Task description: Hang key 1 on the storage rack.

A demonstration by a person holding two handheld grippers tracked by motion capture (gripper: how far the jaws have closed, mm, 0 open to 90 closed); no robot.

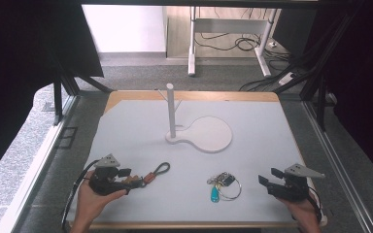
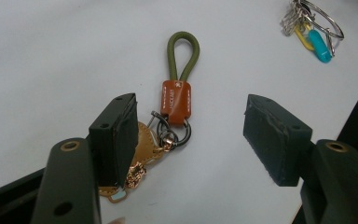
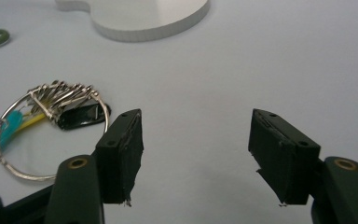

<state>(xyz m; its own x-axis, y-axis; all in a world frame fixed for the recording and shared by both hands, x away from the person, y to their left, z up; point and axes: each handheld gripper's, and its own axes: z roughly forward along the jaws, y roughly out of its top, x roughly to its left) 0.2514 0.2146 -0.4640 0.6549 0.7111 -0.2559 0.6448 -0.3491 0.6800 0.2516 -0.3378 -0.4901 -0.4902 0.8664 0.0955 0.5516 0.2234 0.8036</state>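
High view: the white peg stand (image 1: 171, 112) sits mid-table on its round base, and it serves as your landmark. Your left gripper (image 1: 135, 180) rests near and left of the stand, jaws wide, aimed at the green-loop keychain (image 1: 154, 174) lying flat just ahead of it. The key ring (image 1: 224, 185) with its blue tag lies near and right of the stand; your right gripper (image 1: 267, 181) waits beyond it, apart from it, jaws wide, holding nothing.

Left gripper view: the keychain (image 2: 176, 95) lies between your spread jaws, untouched. The loop points away and the orange leather tab is nearest centre, so the tab is probably your grip point, leaving the loop free for the peg.

Right gripper view: the key ring (image 3: 51, 119) lies left of your left jaw, outside the gap. The stand's base (image 3: 168, 23) lies farther off, beyond the jaws.
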